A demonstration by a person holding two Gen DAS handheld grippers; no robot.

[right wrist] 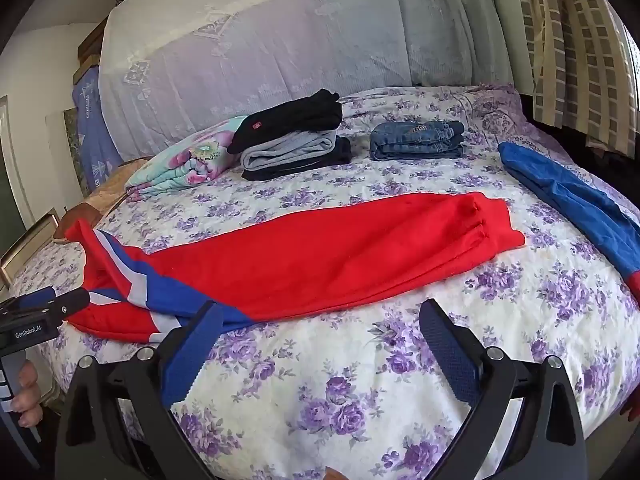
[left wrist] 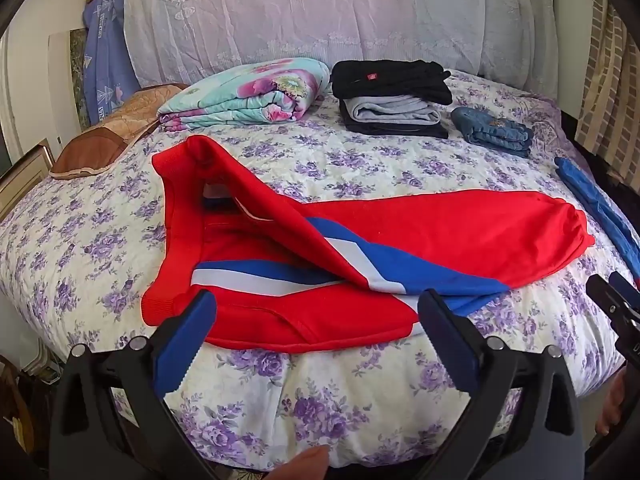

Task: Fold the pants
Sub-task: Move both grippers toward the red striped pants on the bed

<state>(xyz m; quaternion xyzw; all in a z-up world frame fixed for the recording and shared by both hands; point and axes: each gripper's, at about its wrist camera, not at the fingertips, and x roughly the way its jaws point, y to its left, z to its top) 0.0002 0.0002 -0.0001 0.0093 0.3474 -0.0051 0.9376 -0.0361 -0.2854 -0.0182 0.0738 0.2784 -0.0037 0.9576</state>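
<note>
Red pants lie lengthwise across the bed, waistband at the left with one flap humped up, cuffs at the right. The left gripper hovers at the waistband edge, jaws spread and empty; the right gripper hangs near the thigh, jaws likewise released. Pinching one layer alone could drag the humped flap askew, I reckon.

Bright, even daylight; sharp centre, heavy fisheye warping, dark corners.
</note>
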